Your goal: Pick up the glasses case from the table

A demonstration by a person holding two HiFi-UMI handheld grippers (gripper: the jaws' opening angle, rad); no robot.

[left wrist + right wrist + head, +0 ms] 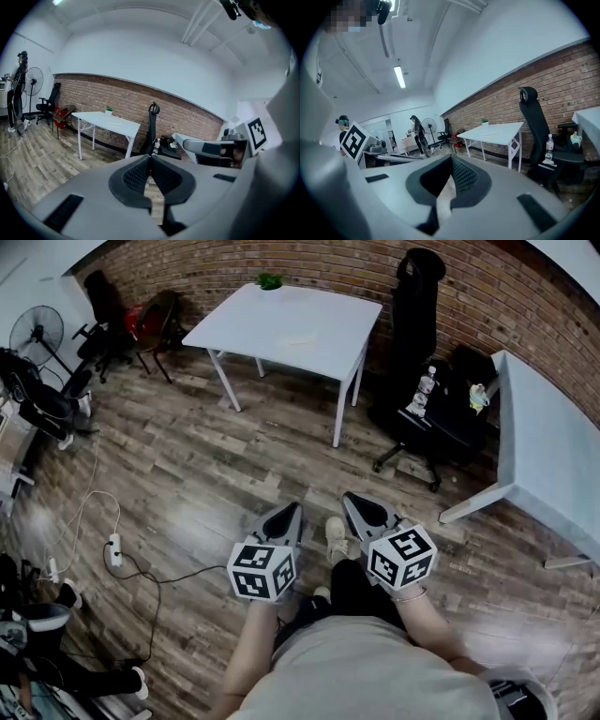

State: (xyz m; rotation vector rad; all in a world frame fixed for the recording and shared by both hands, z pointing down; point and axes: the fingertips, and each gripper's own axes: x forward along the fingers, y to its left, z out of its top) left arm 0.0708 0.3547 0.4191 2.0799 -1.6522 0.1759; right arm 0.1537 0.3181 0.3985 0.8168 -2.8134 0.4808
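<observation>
Now, left hand-held gripper (293, 510): jaws together, empty.
Right hand-held gripper (351, 500): jaws together, empty.
Case: not clearly visible; perhaps the pale flat thing (298, 339) on the far surface (328, 315), well ahead of both; axis unclear.
Nearer hand: neither.
Around: plant (269, 281), chair (417, 315), 2nd surface (548, 446).
In the way: only floor (234, 465).

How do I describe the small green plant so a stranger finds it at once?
Find the brick wall, then the white table at the head view's top. The plant sits on the table's far edge, next to the wall. It is the only green thing there.
</observation>
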